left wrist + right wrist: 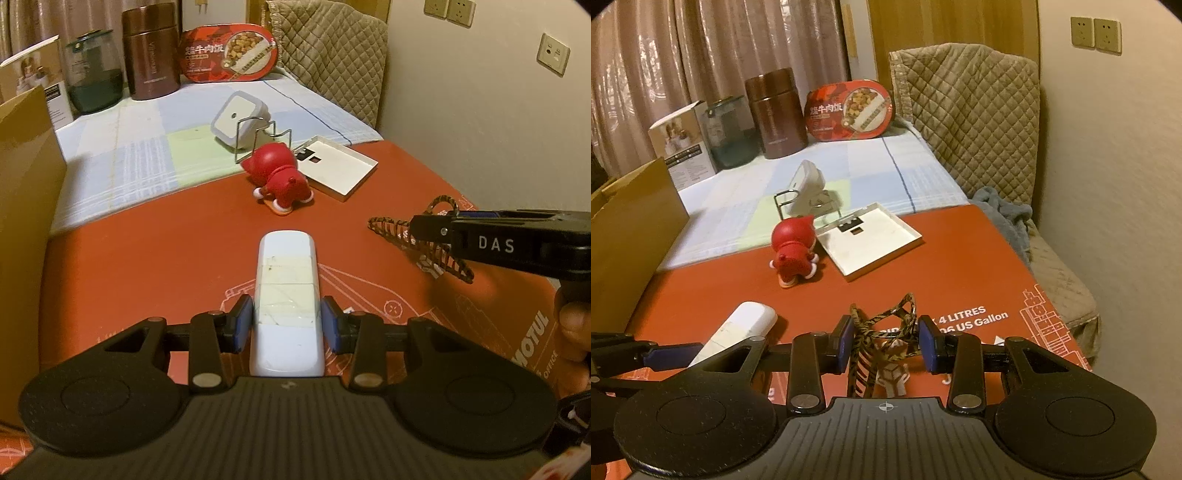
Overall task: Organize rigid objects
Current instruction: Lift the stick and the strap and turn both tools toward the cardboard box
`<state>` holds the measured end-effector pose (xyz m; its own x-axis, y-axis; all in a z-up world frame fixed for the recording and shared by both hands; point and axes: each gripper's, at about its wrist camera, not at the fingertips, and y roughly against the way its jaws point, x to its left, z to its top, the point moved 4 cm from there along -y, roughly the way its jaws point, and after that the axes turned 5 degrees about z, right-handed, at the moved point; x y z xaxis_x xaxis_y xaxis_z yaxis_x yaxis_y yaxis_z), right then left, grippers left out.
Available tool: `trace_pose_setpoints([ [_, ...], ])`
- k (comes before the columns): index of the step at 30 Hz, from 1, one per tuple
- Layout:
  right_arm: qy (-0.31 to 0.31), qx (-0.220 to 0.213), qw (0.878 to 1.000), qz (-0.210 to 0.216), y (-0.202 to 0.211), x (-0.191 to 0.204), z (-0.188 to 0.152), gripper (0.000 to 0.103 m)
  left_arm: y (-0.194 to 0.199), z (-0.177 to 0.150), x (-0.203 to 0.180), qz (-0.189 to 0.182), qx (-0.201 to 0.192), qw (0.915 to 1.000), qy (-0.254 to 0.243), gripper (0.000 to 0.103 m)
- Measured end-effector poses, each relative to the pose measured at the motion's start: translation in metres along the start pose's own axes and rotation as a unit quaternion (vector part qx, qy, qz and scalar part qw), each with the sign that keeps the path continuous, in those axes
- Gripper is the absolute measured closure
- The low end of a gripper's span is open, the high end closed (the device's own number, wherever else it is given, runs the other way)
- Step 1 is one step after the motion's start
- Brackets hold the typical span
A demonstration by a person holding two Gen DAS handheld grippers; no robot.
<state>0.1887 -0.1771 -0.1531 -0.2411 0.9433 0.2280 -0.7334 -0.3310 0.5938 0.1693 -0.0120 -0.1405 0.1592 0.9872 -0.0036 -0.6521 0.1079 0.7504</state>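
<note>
A white oblong remote-like block (286,295) lies on the red box top (147,258), lengthwise between the blue pads of my left gripper (287,325), which touch its sides. It also shows in the right wrist view (738,332). A leopard-print hair claw clip (879,339) sits between the pads of my right gripper (886,341); gaps show on both sides. The clip also shows in the left wrist view (424,236), with the right gripper (498,243) over it.
A red figurine (282,177) lies face down ahead, beside a shallow white tray (340,166) and a wire stand with a white square device (240,122). Jars, a carton and a food box (229,50) line the back. A cardboard box (22,221) stands left.
</note>
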Motion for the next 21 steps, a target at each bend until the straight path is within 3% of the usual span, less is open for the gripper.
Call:
trace_pose_setpoints([
  [6, 0.003, -0.007, 1.0, 0.006, 0.009, 0.007, -0.004, 0.073, 0.011, -0.002, 0.007, 0.006, -0.003, 0.9999, 0.008, 0.068],
  [7, 0.003, -0.009, 1.0, 0.007, 0.011, 0.008, -0.004, 0.089, 0.013, -0.001, 0.008, 0.007, -0.004, 0.9999, 0.009, 0.068],
  [10, 0.011, -0.001, 1.0, 0.002, 0.012, 0.01, -0.007, 0.103, 0.017, 0.0, 0.009, 0.007, -0.007, 0.9999, 0.012, 0.068],
  [19, -0.003, 0.0, 1.0, 0.009, 0.014, 0.007, -0.012, 0.103, 0.026, -0.001, 0.013, 0.007, -0.011, 0.9997, 0.02, 0.068],
  [20, -0.006, 0.0, 1.0, 0.008, 0.014, 0.006, -0.012, 0.1, 0.027, -0.001, 0.013, 0.007, -0.011, 0.9997, 0.021, 0.068],
  [21, -0.008, -0.001, 1.0, 0.008, 0.015, 0.006, -0.013, 0.092, 0.027, -0.001, 0.014, 0.008, -0.011, 0.9997, 0.022, 0.068],
])
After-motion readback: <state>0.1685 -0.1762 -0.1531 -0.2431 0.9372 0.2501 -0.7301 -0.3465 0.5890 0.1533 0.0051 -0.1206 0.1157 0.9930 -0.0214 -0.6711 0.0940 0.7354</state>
